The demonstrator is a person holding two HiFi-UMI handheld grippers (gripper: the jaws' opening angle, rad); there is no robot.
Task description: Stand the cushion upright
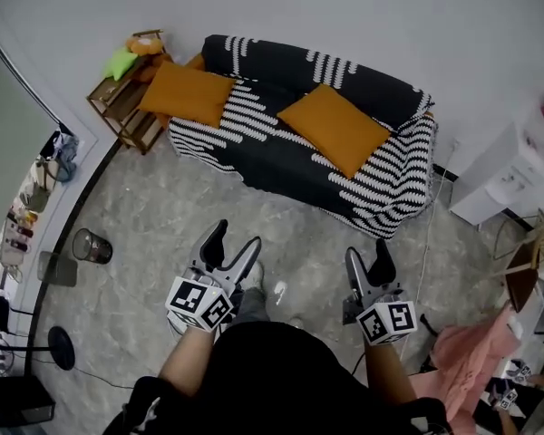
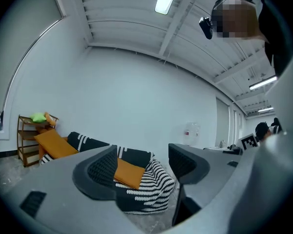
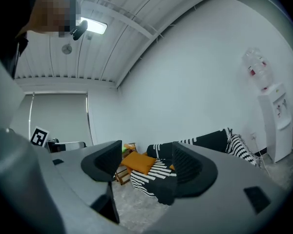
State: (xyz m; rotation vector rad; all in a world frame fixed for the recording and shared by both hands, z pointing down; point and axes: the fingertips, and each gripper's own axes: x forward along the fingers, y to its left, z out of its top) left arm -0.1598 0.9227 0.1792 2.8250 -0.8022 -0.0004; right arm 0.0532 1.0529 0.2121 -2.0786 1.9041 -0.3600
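A sofa [image 1: 281, 166] in a black-and-white cover stands against the far wall. Two orange cushions are on it. One [image 1: 186, 93] leans at the sofa's left end, the other [image 1: 335, 127] lies slanted on the seat toward the right. Both grippers hover over the floor, well short of the sofa. My left gripper [image 1: 237, 236] is open and empty, and so is my right gripper [image 1: 367, 252]. In the left gripper view the right-hand cushion [image 2: 128, 173] shows far off beyond the jaws. The right gripper view shows the left-hand cushion [image 3: 138, 162] in the distance.
A wooden shelf [image 1: 122, 98] with a green item stands left of the sofa. A round bin [image 1: 92, 246] sits on the grey floor at the left. A white water dispenser [image 1: 512, 175], a chair [image 1: 526, 261] and a pink cloth [image 1: 471, 352] are at the right.
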